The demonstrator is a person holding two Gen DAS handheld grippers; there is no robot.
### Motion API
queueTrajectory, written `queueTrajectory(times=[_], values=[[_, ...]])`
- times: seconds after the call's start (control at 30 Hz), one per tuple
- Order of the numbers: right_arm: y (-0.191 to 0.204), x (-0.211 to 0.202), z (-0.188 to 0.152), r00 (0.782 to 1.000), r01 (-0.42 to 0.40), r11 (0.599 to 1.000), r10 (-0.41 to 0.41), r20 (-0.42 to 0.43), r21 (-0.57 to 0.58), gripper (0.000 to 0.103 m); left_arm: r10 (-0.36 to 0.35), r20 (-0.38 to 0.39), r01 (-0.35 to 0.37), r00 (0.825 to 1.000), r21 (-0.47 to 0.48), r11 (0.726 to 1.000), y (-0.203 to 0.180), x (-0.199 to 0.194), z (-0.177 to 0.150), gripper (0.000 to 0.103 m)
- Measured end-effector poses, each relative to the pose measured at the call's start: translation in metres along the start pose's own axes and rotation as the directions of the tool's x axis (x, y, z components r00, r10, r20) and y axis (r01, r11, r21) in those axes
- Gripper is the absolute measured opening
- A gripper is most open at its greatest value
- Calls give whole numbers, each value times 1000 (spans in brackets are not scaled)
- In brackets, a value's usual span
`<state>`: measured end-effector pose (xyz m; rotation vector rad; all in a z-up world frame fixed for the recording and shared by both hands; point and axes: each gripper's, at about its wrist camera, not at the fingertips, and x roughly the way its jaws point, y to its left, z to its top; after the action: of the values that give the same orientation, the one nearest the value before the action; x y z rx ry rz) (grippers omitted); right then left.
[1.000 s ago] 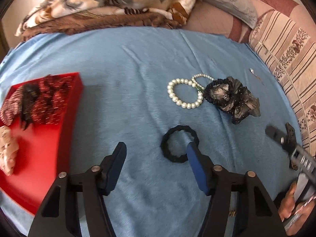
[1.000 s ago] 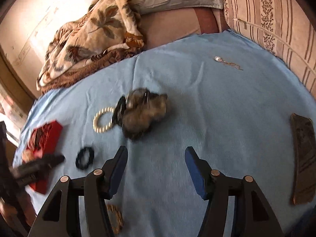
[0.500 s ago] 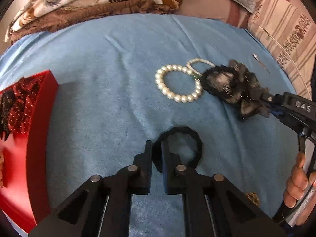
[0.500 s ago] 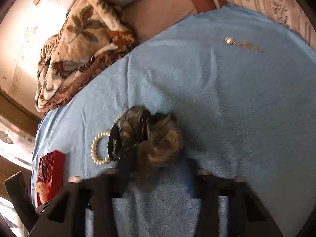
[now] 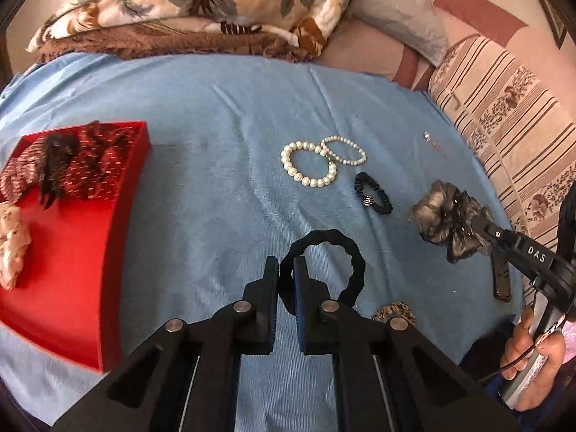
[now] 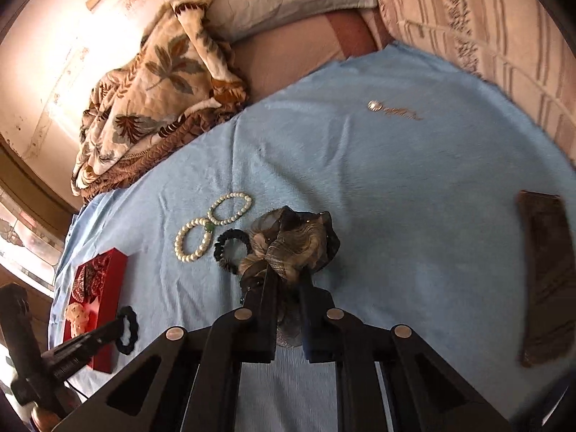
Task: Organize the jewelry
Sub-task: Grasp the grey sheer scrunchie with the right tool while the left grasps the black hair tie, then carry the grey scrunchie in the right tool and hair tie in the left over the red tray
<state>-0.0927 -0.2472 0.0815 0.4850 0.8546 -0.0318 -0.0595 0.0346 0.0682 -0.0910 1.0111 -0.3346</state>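
My left gripper point(image 5: 286, 277) pinches the rim of a black scrunchie point(image 5: 334, 262), just right of the red box point(image 5: 72, 288) on the bed point(image 5: 216, 198). My right gripper point(image 6: 288, 284), jaws just closed, clamps the grey hair flower point(image 6: 291, 244) beside the pearl bracelets point(image 6: 212, 226).

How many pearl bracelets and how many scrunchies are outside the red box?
Pearl bracelets: 2 (big-bead bracelet, small-bead bracelet)
Scrunchies: 4 (large black scrunchie, small black scrunchie, grey frilly scrunchie, leopard-print scrunchie)
Total: 6
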Motion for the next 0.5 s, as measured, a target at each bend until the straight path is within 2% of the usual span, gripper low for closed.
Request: queueTrajectory(times=[0.23,0.5], values=[[18,-25,-10,999,12,999,-10,39,-53,11,33,46,-34,998,11,999,-4,-28,-17,8],[45,-37,-22,999,13,992,-8,35,-122,11,69,93,-70,993,0,998,3,-52,-32,8]])
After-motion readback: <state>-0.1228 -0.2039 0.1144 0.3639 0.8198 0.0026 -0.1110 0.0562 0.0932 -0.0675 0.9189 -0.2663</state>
